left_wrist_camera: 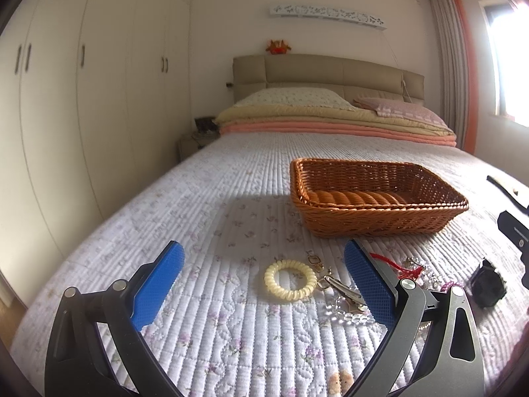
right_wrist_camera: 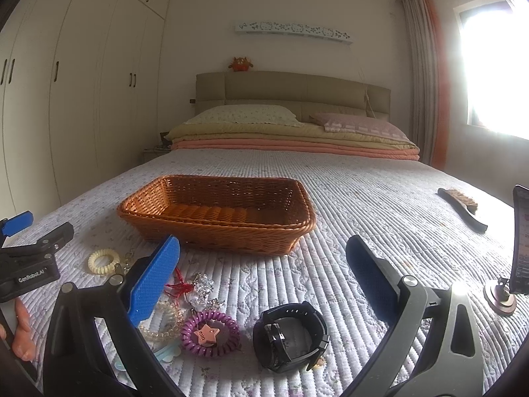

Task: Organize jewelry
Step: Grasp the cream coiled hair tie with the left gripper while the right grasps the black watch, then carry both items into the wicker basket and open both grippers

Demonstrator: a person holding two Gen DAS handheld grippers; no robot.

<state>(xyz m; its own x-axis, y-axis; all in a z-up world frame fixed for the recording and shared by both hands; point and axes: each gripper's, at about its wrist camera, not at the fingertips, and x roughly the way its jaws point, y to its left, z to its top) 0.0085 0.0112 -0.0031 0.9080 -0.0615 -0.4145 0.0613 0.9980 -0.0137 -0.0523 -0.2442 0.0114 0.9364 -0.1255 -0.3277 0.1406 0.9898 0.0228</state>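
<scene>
A brown wicker basket sits empty on the quilted bed. In front of it lies loose jewelry: a cream coil hair tie, a metal clip, clear bead bracelets, a red tassel cord, a purple coil tie with a star and a black watch. My left gripper is open, low over the cream tie. My right gripper is open, just above the watch.
A dark brush lies on the bed at the right. A phone on a round stand is at the right edge. Folded blankets and pillows are at the headboard. A hand holds the left gripper.
</scene>
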